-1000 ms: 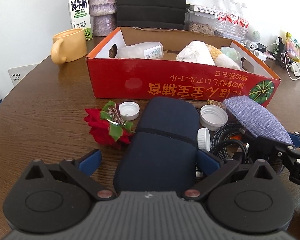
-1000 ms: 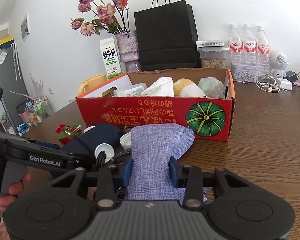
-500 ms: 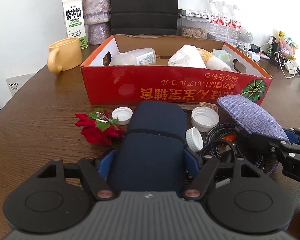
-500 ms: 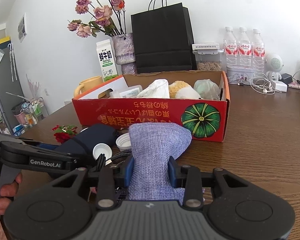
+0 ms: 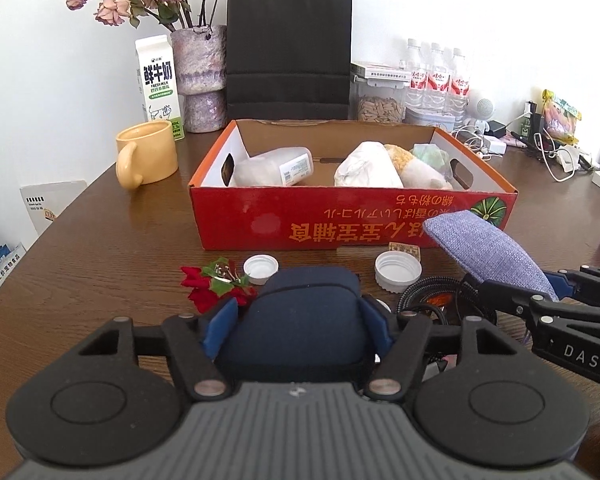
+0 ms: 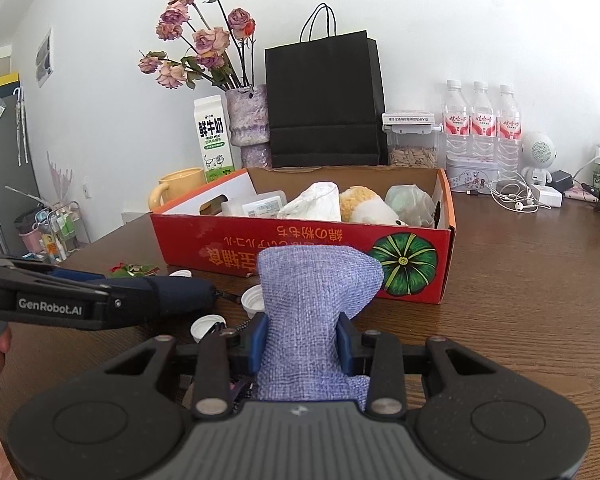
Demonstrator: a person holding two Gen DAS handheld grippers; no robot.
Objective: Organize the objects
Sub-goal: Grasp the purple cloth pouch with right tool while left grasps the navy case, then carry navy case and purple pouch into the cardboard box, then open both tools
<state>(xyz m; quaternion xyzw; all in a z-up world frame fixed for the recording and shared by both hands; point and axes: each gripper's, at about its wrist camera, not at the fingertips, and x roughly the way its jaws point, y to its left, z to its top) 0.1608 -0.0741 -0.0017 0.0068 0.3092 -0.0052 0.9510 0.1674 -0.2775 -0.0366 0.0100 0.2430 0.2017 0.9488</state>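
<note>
Tabletop (image 5: 100,248): both grippers clamping pouches

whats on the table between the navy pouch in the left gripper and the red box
In the left wrist view, two white caps and a small tan packet lie between the navy pouch and the red box.
</note>
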